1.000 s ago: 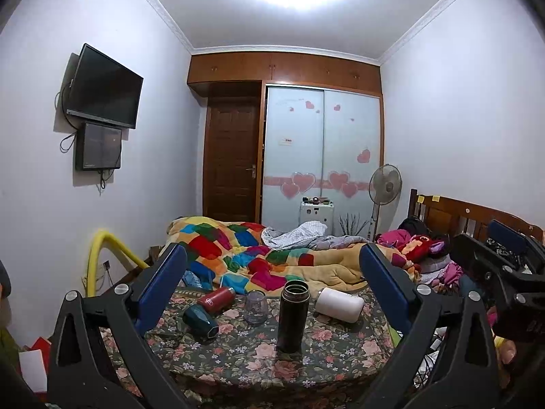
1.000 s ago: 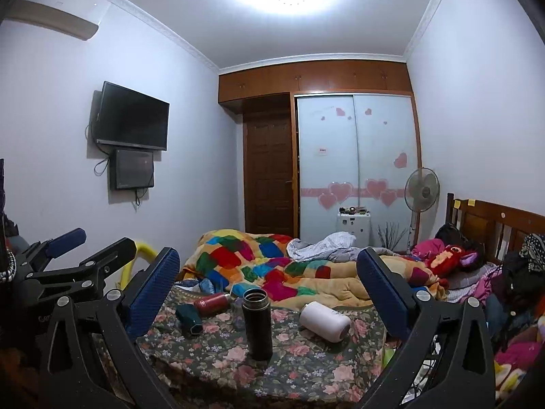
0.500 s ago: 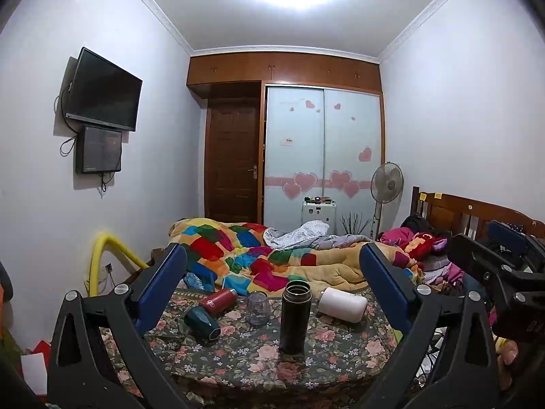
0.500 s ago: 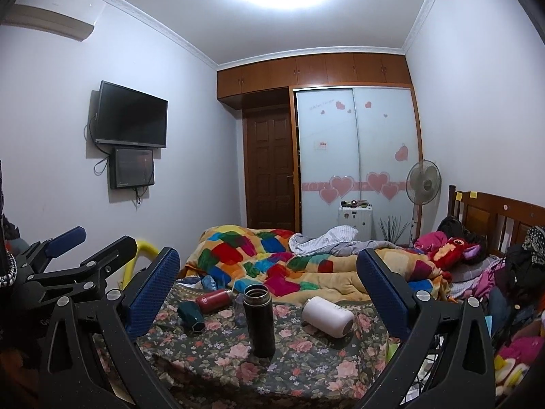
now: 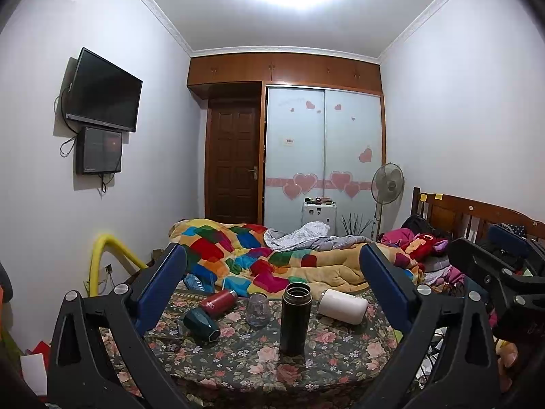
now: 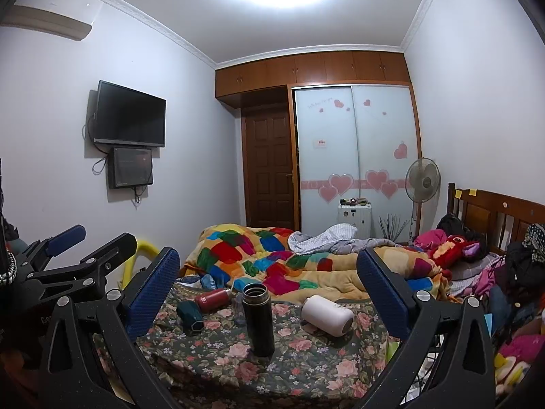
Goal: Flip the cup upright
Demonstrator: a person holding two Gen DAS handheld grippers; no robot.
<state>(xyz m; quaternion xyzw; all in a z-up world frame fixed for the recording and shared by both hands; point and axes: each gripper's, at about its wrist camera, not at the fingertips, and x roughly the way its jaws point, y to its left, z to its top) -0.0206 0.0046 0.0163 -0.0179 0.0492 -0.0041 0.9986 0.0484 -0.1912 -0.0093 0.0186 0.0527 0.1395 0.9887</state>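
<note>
Left gripper (image 5: 272, 283): jaws spread wide, nothing between them, held back from the near edge of the table (image 5: 327, 368). Right gripper (image 6: 269, 283): same, wide and holding nothing, also short of the table. Each gripper shows at the edge of the other's view.

Table carries a dark floral cloth. On it, five vessels:
- Black flask (image 5: 295, 318): upright, mouth up, lid off, nearest to the grippers, about centre.
- White cup (image 5: 342, 311): lying on its side, right of the black flask and slightly farther; in the right wrist view its open end faces near-right.
- Clear glass (image 5: 258, 309): standing just left of the black flask and behind it; cannot tell whether it stands mouth up or mouth down. In the right wrist view the flask partly hides it.
- Red bottle (image 5: 218, 302): on its side, far left.
- Teal cup (image 5: 201, 323): on its side, left, nearer than the red bottle and just beside it.

Beyond the table: bed with patchwork quilt (image 5: 238, 255); wardrobe with heart stickers (image 5: 323, 156) on the far wall.
</note>
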